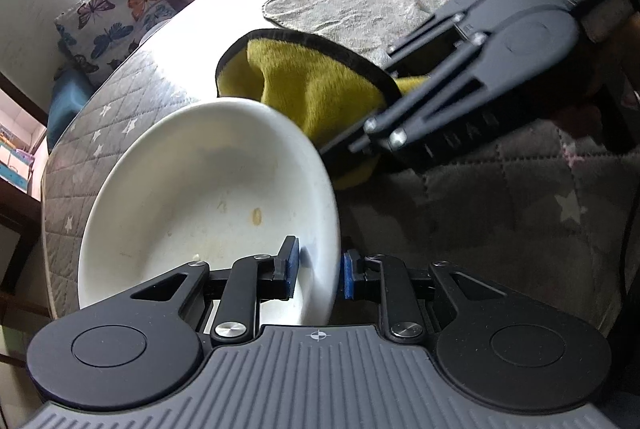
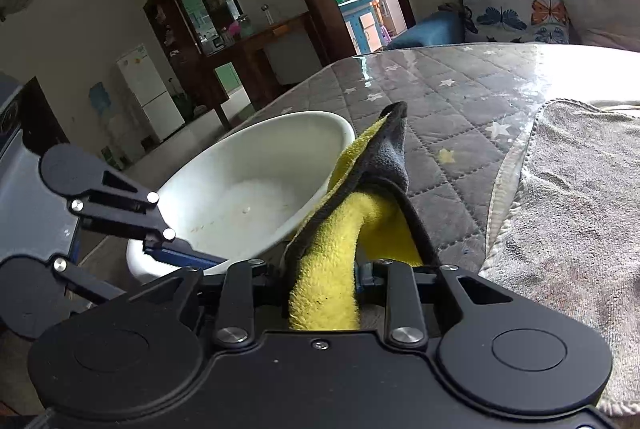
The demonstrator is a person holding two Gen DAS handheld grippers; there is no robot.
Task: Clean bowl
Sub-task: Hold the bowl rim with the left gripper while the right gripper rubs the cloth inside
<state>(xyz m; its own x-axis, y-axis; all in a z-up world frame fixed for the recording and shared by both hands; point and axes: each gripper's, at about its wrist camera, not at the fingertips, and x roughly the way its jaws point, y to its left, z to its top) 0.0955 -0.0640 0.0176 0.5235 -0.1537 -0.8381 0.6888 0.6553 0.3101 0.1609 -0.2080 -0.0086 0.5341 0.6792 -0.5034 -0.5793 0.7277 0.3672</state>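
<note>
Bowl [image 1: 208,197] near rim hidden behind gripper body, grey towel [image 2: 568,213] cut off at right edge

Hardly any writing can be read in either view. In the left wrist view, the right tongs [image 1: 340,153] carry faint raised lettering along the side of one black finger, near the yellow cloth; the characters are too dim and skewed to make out. On the grey ribbed body of the left tongs [image 1: 319,271] stands a small crosshair sign, a circle cut by a cross, with no letters beside it. In the right wrist view, the white fridge [image 2: 150,97] bears small coloured stickers, too small to read.
</note>
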